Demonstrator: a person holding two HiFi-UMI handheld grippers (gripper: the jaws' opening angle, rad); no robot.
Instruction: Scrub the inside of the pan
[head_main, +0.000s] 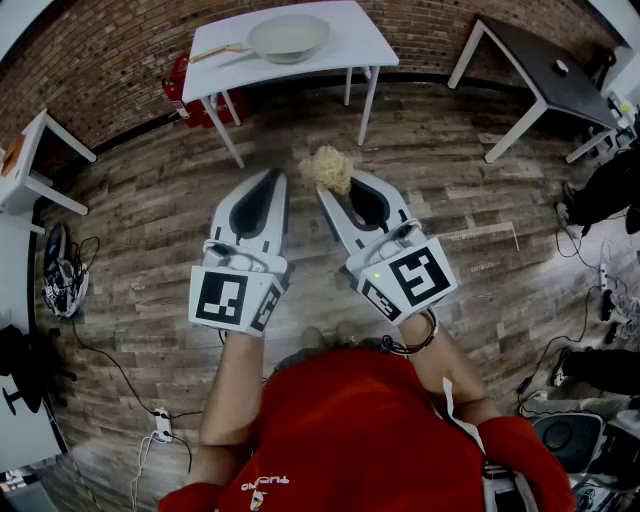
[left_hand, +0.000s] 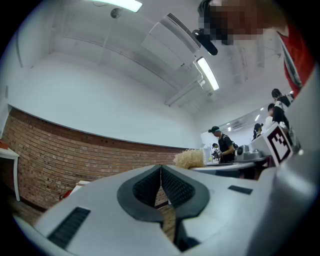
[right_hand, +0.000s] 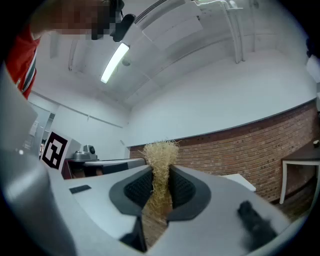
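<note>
A pale round pan (head_main: 288, 36) with a wooden handle rests on the white table (head_main: 355, 45) at the far side of the room. My right gripper (head_main: 335, 190) is shut on a straw-coloured scrubbing pad (head_main: 326, 167), whose fibres stick up between the jaws (right_hand: 160, 165). My left gripper (head_main: 272, 182) is shut with nothing in it, its jaws meeting at a thin seam (left_hand: 161, 175). Both grippers are held side by side in the air, well short of the table. The pad (left_hand: 189, 158) also shows past the left gripper's jaws.
A red fire extinguisher (head_main: 180, 92) lies by the brick wall under the white table. A dark table (head_main: 545, 75) stands at the right, a small white one (head_main: 25, 160) at the left. Cables and bags (head_main: 60, 275) lie on the wooden floor.
</note>
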